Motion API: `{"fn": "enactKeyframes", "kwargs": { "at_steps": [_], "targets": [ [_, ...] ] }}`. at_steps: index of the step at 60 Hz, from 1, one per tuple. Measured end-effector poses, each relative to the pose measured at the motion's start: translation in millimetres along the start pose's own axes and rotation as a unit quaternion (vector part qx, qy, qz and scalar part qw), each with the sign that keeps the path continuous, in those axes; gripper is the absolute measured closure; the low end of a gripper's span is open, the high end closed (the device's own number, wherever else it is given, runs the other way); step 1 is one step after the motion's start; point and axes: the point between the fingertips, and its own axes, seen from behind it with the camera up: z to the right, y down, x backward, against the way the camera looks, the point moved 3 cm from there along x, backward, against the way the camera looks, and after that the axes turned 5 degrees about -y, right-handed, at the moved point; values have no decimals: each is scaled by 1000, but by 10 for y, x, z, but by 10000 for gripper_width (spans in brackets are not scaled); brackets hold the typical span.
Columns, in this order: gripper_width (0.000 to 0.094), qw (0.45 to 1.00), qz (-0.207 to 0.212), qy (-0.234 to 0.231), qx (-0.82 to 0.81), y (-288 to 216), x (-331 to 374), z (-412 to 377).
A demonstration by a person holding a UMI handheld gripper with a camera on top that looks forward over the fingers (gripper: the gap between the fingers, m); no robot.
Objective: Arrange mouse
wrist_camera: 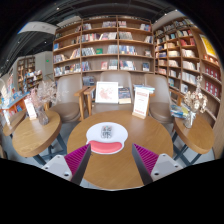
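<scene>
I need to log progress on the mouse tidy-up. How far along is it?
Done: nothing obvious yet. In hand: the open gripper holds nothing, jaws apart. The mouse sits on a red pad on the round wooden table, just ahead of the fingers. Left: grasping and placing it.

Bookshelves [105, 45] line walls; round wooden table [120, 150]; chairs [160, 95] beyond.

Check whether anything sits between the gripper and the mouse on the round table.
Nothing visible does. The mouse lies on a pink pad on the round wooden table, just ahead of the open gripper, with only the pad and bare tabletop between them.
</scene>
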Motion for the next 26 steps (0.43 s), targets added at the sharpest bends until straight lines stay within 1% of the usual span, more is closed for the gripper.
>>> {"fn": "enactKeyframes", "kwargs": {
  "at_steps": [3, 8, 16, 22, 26],
  "targets": [
    [88, 1000, 6, -5, 4, 84, 357, -24],
    [87, 1000, 13, -2, 10, 265, 827, -34],
    [83, 1000, 15, 9, 9, 569, 1343, 17],
    [85, 1000, 6, 7, 4, 732, 1473, 30],
    [81, 1000, 11, 20, 4, 774, 1522, 81]
  ]
}}
